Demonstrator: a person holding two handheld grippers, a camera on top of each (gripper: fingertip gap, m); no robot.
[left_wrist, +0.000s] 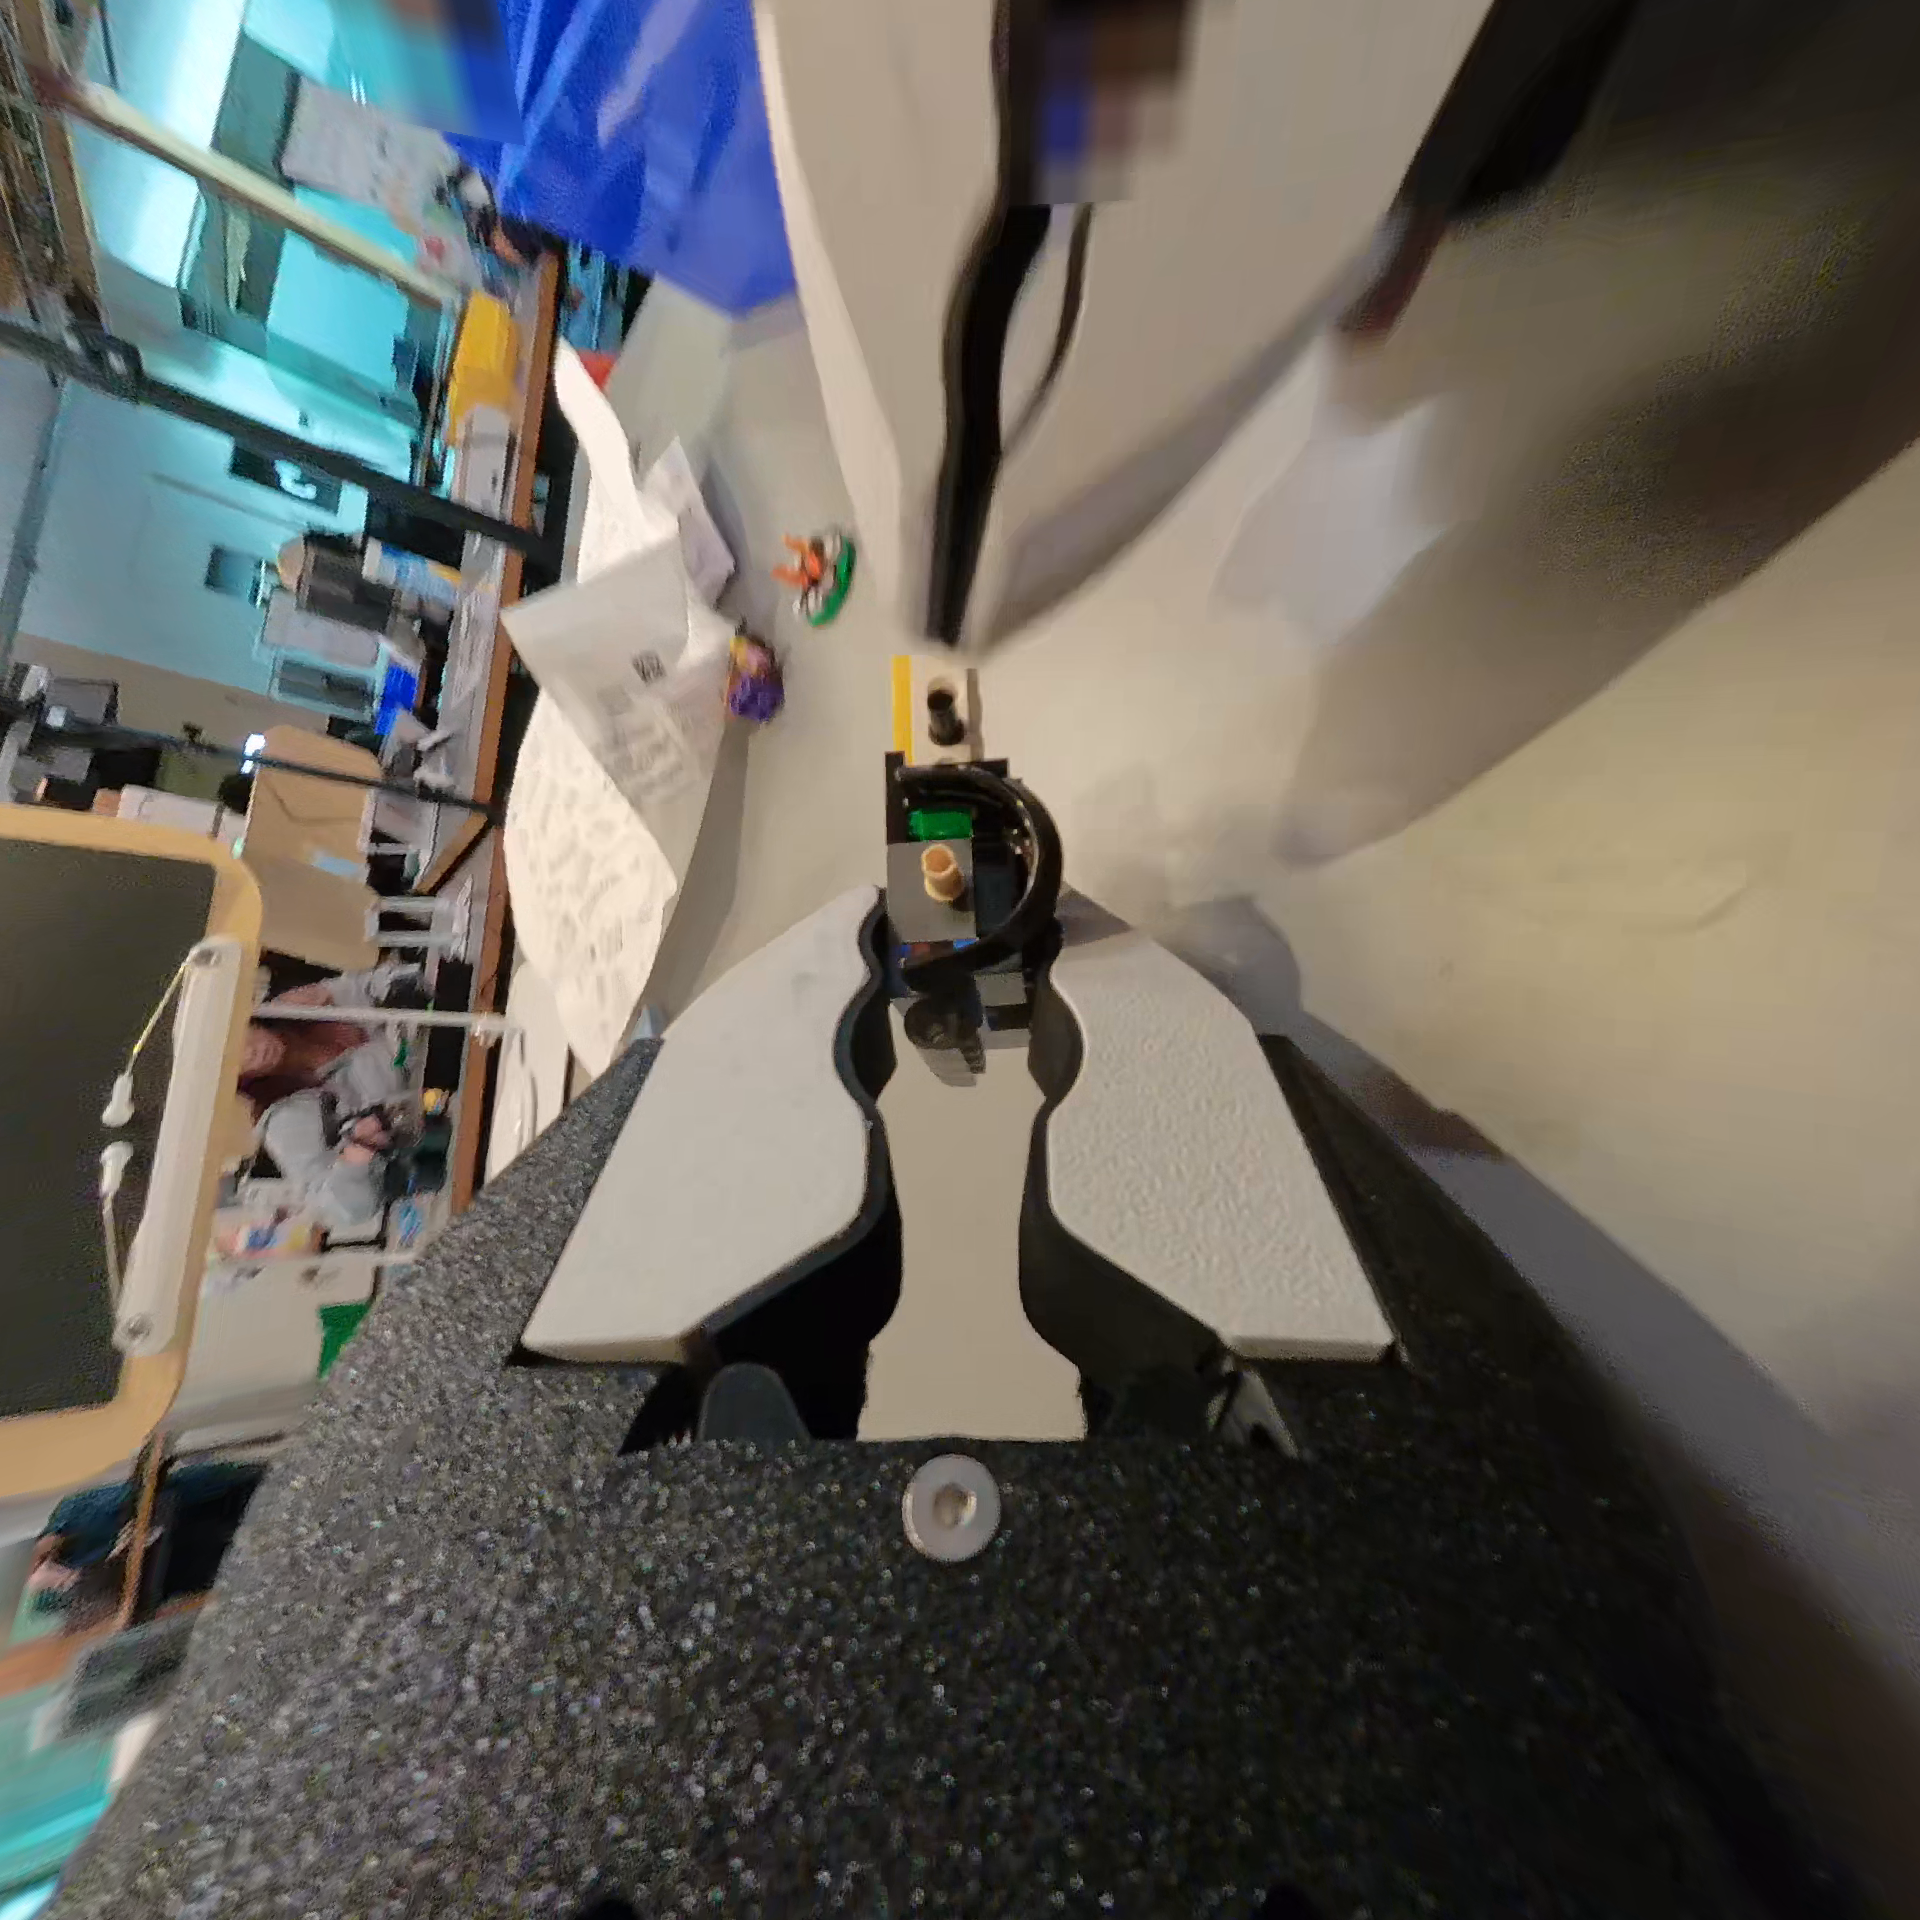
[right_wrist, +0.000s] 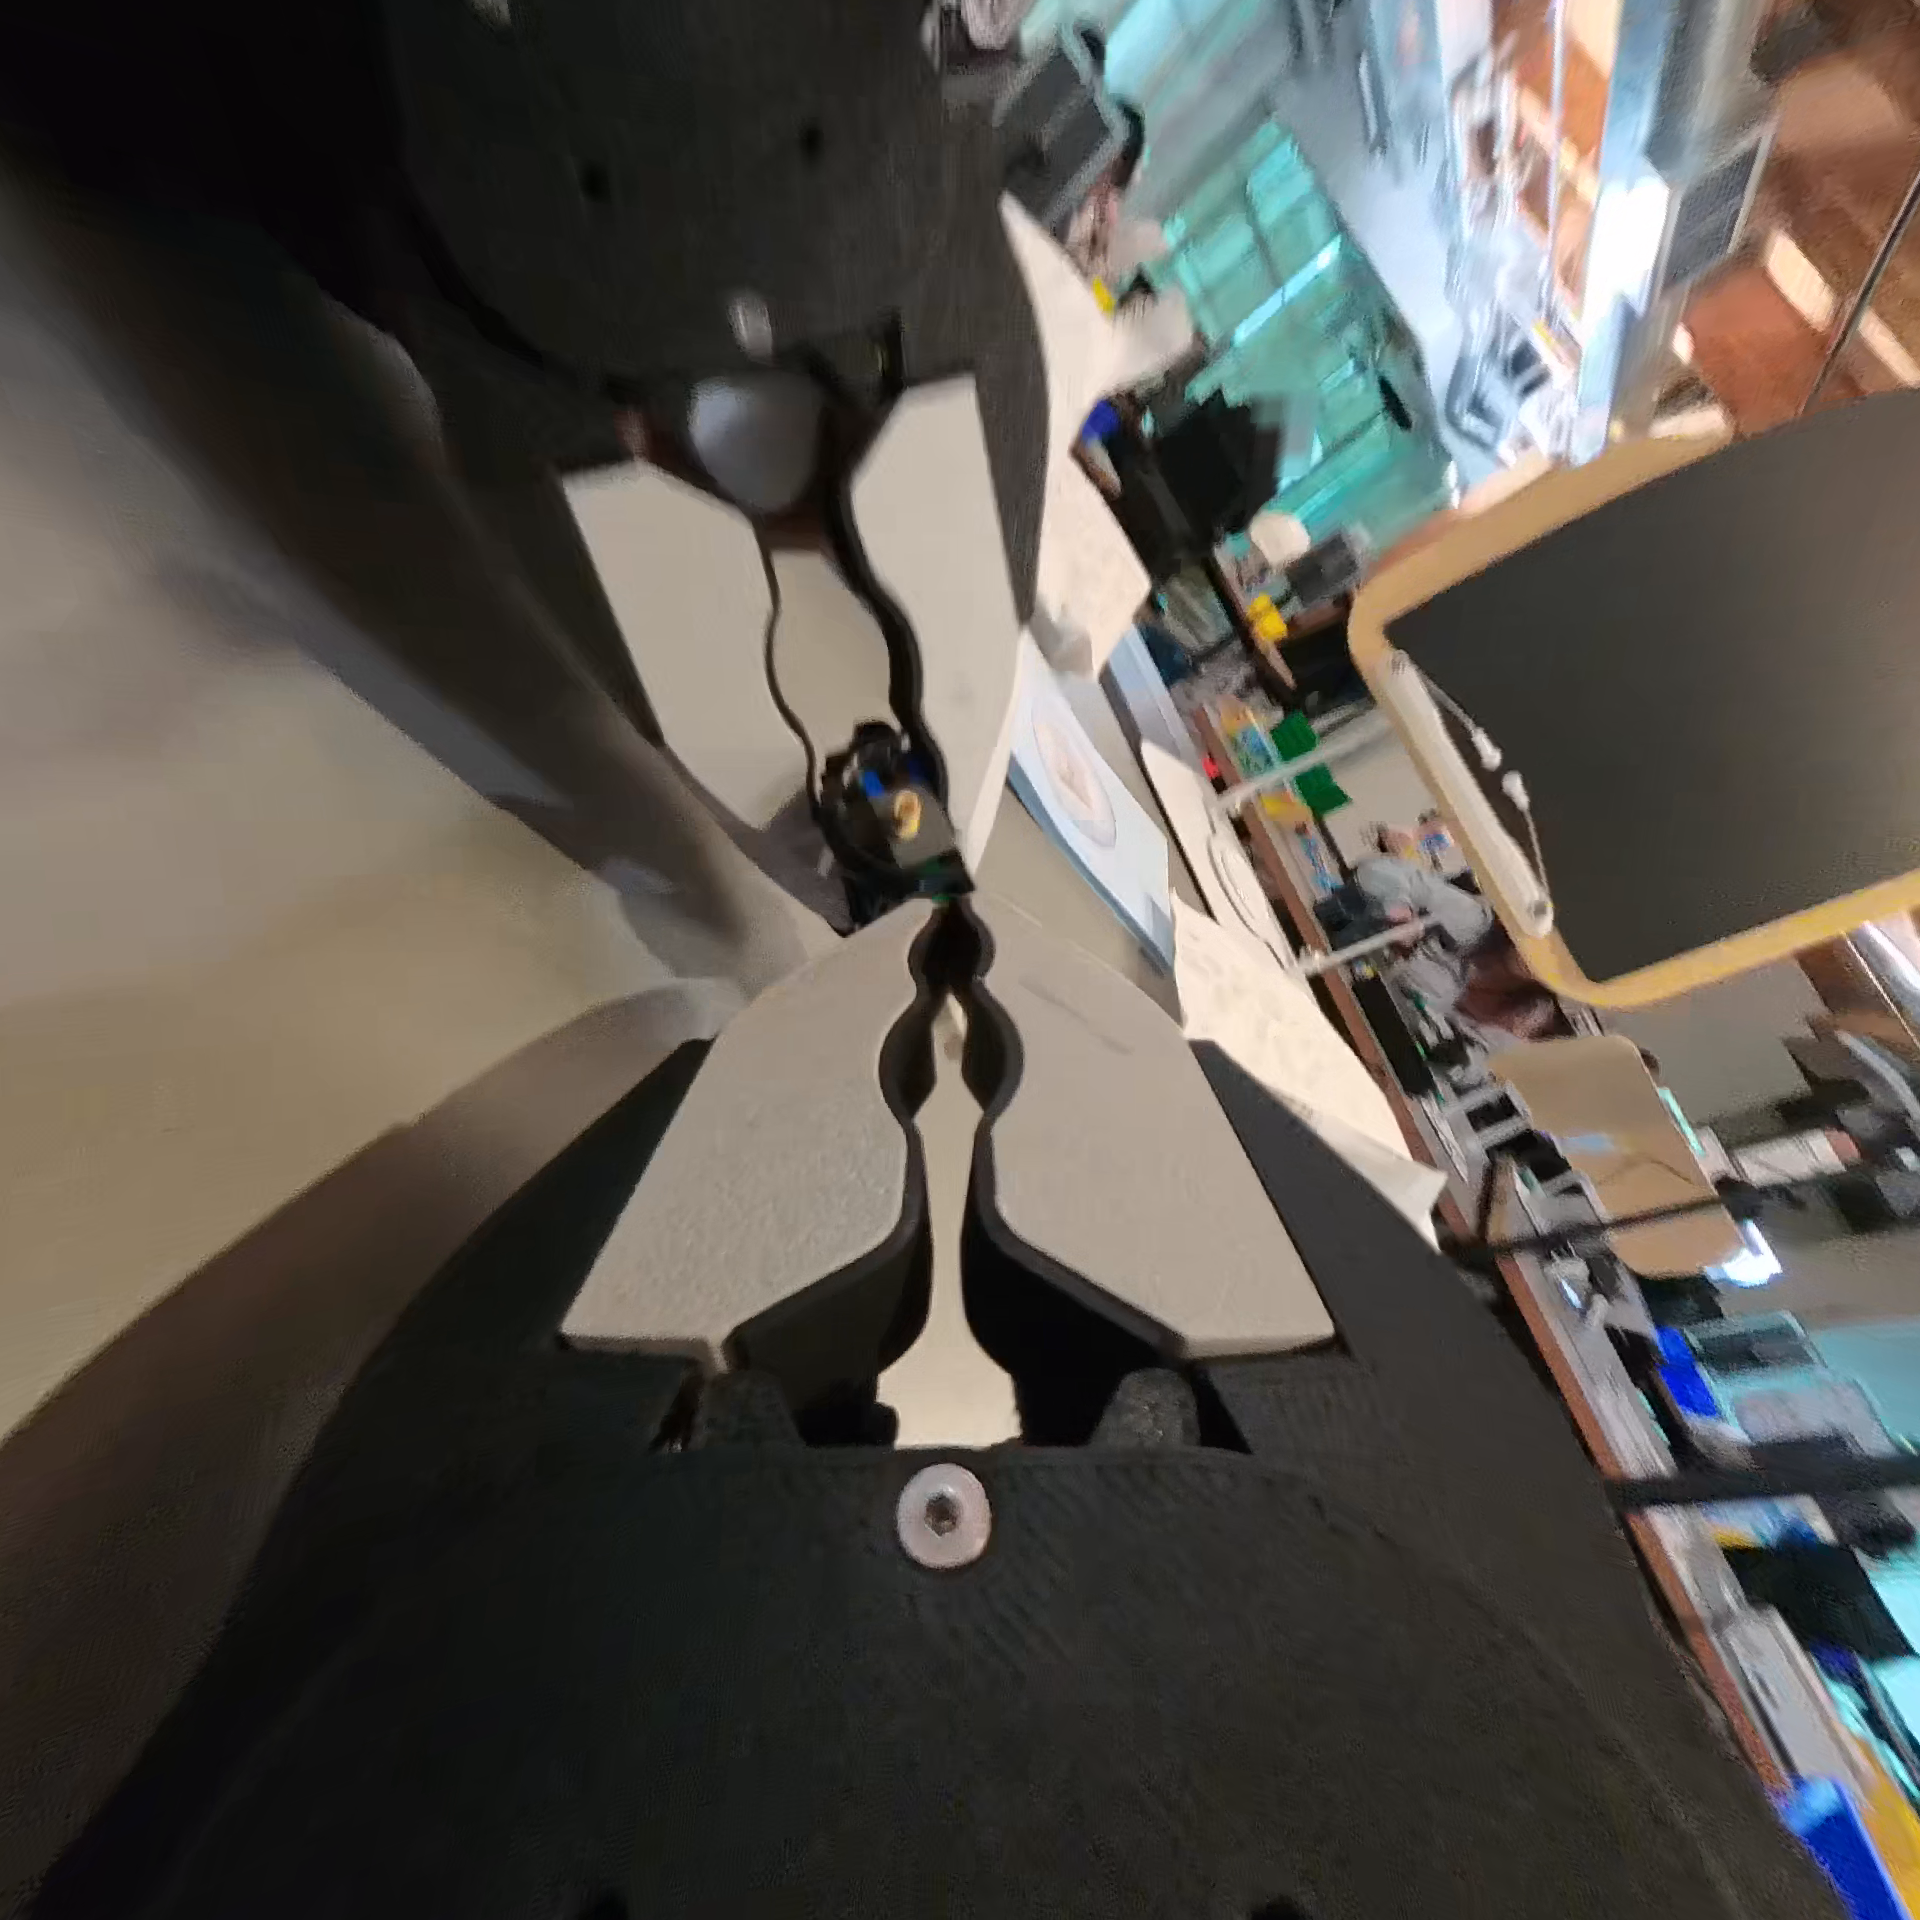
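My left gripper (left_wrist: 961, 925) is shut on a small brick model (left_wrist: 940, 883) of black and grey bricks. The model has a tan stud, a green brick and a black curved arch. A yellow and white piece (left_wrist: 935, 707) with a black peg sticks out of its far end. My right gripper (left_wrist: 943, 636) comes in blurred from above, and its tips reach that piece's end. In the right wrist view my right gripper (right_wrist: 951, 930) is shut, with its tips right at the model (right_wrist: 904, 821). The left gripper (right_wrist: 883, 800) holds the model from the other side.
Both grippers hang over a white table (left_wrist: 1143, 727). On it lie papers (left_wrist: 623, 644), a small purple object (left_wrist: 753, 681) and a green round plate with an orange figure (left_wrist: 821, 571). A wood-framed chair back (right_wrist: 1662, 675) stands beside it, with people seated behind. Left tips to right tips: about 5 cm. From either gripper's tips it is about 20 cm to the small purple object (left_wrist: 753, 681).
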